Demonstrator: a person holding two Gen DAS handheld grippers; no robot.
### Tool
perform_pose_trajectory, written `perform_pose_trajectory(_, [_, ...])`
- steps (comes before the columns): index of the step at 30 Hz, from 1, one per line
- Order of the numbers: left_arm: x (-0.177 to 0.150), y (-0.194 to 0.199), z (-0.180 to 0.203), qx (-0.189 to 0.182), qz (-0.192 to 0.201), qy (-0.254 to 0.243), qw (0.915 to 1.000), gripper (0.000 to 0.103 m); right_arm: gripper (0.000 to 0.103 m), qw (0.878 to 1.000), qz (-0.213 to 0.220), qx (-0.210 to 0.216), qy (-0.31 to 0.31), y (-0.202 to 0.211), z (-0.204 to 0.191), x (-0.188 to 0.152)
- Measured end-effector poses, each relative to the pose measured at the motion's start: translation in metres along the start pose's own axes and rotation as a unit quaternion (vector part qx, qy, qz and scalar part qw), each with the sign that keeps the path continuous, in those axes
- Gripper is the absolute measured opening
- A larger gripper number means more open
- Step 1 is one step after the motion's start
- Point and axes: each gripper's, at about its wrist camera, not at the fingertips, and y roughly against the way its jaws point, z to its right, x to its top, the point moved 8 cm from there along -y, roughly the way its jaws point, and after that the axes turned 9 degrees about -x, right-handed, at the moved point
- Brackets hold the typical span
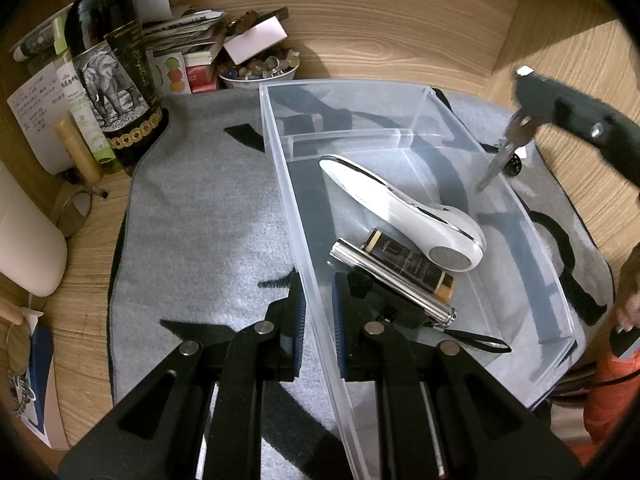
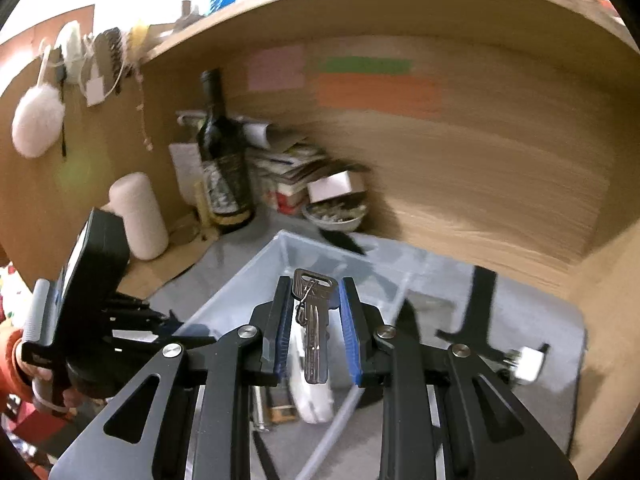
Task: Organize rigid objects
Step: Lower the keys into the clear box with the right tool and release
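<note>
A clear plastic bin point(image 1: 280, 152) lies on a grey mat point(image 1: 200, 208). Inside it are a white handheld device point(image 1: 400, 208), a silver flashlight point(image 1: 392, 284) and a dark brown tube point(image 1: 408, 260). My left gripper point(image 1: 319, 284) is shut on the bin's near side wall, one finger inside and one outside. My right gripper point(image 1: 528, 108) hovers over the bin's far right corner, shut on a bunch of keys point(image 1: 502, 156) that dangle from it. In the right wrist view the keys point(image 2: 314, 344) sit between the blue pads of my right gripper point(image 2: 315, 282), above the bin point(image 2: 256, 280).
A dark wine bottle point(image 1: 108, 60), a bowl of small stones point(image 1: 260, 70) and a pile of papers point(image 1: 188, 28) crowd the back left corner. A white cylinder point(image 1: 24, 240) and glasses point(image 1: 76, 208) lie left. Wooden walls enclose the desk. A small white object point(image 2: 528, 362) lies on the mat.
</note>
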Motion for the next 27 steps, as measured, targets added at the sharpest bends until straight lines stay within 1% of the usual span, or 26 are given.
perform_pose_trajectory(6, [-0.001,0.0,-0.001,-0.001,0.001,0.0,1.0,0.012,0.021,0.999,-0.041,0.015,0.028,-0.024,-0.02,-0.014])
perform_pose_trajectory(9, [-0.001,0.0,-0.001,-0.001,0.001,0.0,1.0,0.012,0.021,0.996,-0.069,0.024,0.041,-0.037,-0.028,-0.026])
perform_pose_trajectory(13, [-0.001,0.0,-0.001,-0.001,0.001,0.0,1.0,0.012,0.021,0.993,-0.095,0.028,0.059,-0.05,-0.036,-0.039])
perform_pose_trajectory(17, [-0.001,0.0,-0.001,-0.001,0.0,0.0,1.0,0.012,0.02,0.991,-0.107,0.036,0.067,-0.054,-0.04,-0.045])
perform_pose_trajectory(23, [0.0,0.0,-0.001,-0.001,0.0,0.0,1.0,0.012,0.021,0.99,-0.115,0.034,0.08,-0.056,-0.044,-0.048])
perform_pose_trajectory(27, [-0.001,0.0,0.0,-0.001,0.0,0.0,1.0,0.012,0.026,0.99,-0.113,0.033,0.074,-0.051,-0.041,-0.046])
